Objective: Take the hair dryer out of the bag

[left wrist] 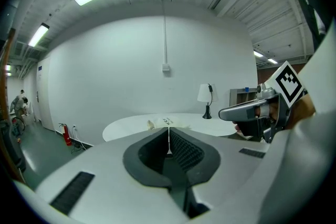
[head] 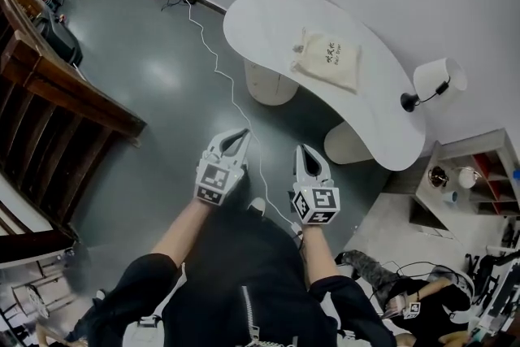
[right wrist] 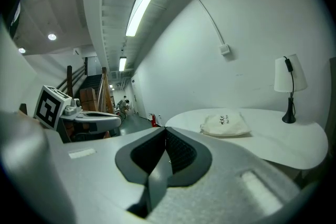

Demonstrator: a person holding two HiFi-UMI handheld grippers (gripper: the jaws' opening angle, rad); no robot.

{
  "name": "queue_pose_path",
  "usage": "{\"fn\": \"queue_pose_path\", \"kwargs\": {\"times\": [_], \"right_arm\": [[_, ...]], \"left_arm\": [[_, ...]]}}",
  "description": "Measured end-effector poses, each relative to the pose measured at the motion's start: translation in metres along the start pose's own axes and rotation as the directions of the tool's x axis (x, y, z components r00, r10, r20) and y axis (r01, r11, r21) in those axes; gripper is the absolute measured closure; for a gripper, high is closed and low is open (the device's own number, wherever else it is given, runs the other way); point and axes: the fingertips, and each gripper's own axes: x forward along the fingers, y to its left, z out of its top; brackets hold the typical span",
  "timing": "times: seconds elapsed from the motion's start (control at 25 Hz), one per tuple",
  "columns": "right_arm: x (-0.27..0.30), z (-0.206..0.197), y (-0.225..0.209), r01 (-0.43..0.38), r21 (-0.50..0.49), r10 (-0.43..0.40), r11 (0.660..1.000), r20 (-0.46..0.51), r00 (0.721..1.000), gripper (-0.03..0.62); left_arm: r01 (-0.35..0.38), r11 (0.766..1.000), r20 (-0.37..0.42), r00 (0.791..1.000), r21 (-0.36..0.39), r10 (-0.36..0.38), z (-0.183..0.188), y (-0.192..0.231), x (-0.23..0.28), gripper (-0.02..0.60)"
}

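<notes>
Bag waiting on the table, both grippers empty.

The bag lies flat near the middle of the white table. We see no hair dryer, so we judge it is inside the bag. A lamp stands at the far end, well apart from the bag. We hold the left gripper and the right gripper side by side, pointing to the table, well apart from it. Both pairs of jaws are pressed together with nothing between them, because there is nothing to take yet.
</notes>
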Motion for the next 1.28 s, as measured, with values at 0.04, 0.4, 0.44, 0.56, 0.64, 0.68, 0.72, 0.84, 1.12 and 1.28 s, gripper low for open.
{"fn": "queue_pose_path", "kwargs": {"times": [0.04,0.4,0.44,0.56,0.64,0.68,0.72,0.84,1.12,1.28], "right_arm": [[0.005,0.001,-0.003,0.002,0.001,-0.002,1.000,-0.002,1.000,0.591],[0.072,0.016,-0.017,0.039,-0.003,-0.039,0.999,-0.006,0.999,0.591],[0.080,0.018,-0.019,0.045,-0.005,-0.045,0.999,-0.008,0.999,0.591],[0.106,0.027,-0.028,0.067,-0.010,-0.067,0.998,-0.012,0.998,0.591],[0.122,0.035,-0.033,0.085,-0.010,-0.085,0.996,-0.011,0.996,0.591],[0.129,0.038,-0.035,0.094,-0.010,-0.094,0.996,-0.011,0.996,0.591],[0.136,0.042,-0.038,0.103,-0.011,-0.103,0.995,-0.011,0.995,0.591],[0.154,0.047,-0.044,0.128,-0.006,-0.128,0.992,-0.019,0.992,0.591],[0.200,0.054,-0.044,0.175,-0.023,-0.176,0.984,-0.038,0.984,0.591],[0.219,0.059,-0.047,0.205,-0.021,-0.206,0.978,-0.044,0.978,0.591]], "left_arm": [[0.001,1.000,0.000,1.000,-0.001,-0.001,0.001,0.003,0.005,0.568],[0.027,1.000,0.005,1.000,-0.006,-0.027,0.006,0.053,0.054,0.568],[0.033,0.999,0.004,0.999,-0.008,-0.033,0.007,0.060,0.062,0.568],[0.058,0.998,0.002,0.998,-0.010,-0.058,0.011,0.080,0.086,0.568],[0.075,0.997,0.002,0.997,-0.010,-0.075,0.016,0.093,0.101,0.568],[0.083,0.996,0.003,0.997,-0.010,-0.083,0.018,0.100,0.108,0.568],[0.092,0.996,0.003,0.996,-0.010,-0.092,0.021,0.106,0.115,0.568],[0.118,0.993,0.000,0.993,-0.016,-0.118,0.025,0.119,0.133,0.568],[0.169,0.985,0.000,0.986,-0.022,-0.169,0.025,0.156,0.165,0.568],[0.197,0.980,-0.002,0.980,-0.024,-0.197,0.026,0.174,0.180,0.568]]}}
